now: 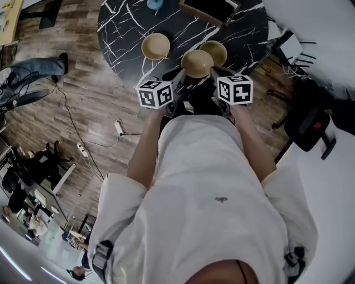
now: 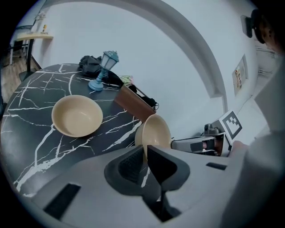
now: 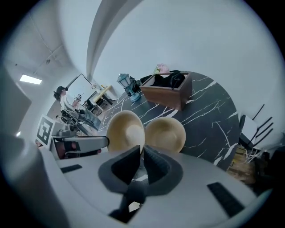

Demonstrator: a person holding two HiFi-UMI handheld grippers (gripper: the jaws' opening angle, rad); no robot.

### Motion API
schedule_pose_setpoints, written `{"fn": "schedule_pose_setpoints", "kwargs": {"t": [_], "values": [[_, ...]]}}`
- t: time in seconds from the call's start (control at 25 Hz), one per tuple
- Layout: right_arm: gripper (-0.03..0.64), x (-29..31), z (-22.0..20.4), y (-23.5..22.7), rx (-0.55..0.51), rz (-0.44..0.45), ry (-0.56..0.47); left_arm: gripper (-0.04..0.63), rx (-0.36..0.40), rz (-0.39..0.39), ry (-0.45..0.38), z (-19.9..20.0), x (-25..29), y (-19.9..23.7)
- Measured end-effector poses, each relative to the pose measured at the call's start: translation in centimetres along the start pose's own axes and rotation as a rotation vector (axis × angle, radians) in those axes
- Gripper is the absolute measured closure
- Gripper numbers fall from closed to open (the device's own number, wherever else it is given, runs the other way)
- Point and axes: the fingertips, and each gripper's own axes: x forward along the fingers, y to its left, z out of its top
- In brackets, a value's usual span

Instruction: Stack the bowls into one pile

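A held bowl is pinched at its rim from two sides. The left gripper is closed on the edge at one side, and the right gripper is closed on the edge opposite. In both gripper views the cream rim is seen running between the dark pads, with only the rim's thickness left between the jaws. The held bowl is carried on the person's side of the box, near the front edge of the black marbled tabletop, and it appears tilted and raised off that surface.

A second bowl is seen upright on the tabletop between the held bowl and the box, partly covered by the held bowl in the head view. A third bowl is set upright on its own, in front of the box and well to its left in the head view.

A small blue lamp is stood just to the left of the box, at the tabletop's far side. Dark items are seen inside the box, too small to be made out. A wooden floor with trailing cables is visible well to the box's left in the head view.
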Motion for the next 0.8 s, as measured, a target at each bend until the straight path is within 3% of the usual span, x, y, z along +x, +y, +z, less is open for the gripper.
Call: {"fn": "schedule_pose_setpoints", "kwargs": {"t": [0.52, 0.8], "values": [[0.591, -1.9, 1.2, -5.4, 0.076, -0.061, -0.035, 0.561, 0.042, -0.061, 0.085, 1.2, 5.0, -3.1], [0.591, -1.3, 1.2, -6.8, 0.094, -0.072, -0.023, 0.561, 0.053, -0.039, 0.110, 1.1, 6.5, -2.9]]}}
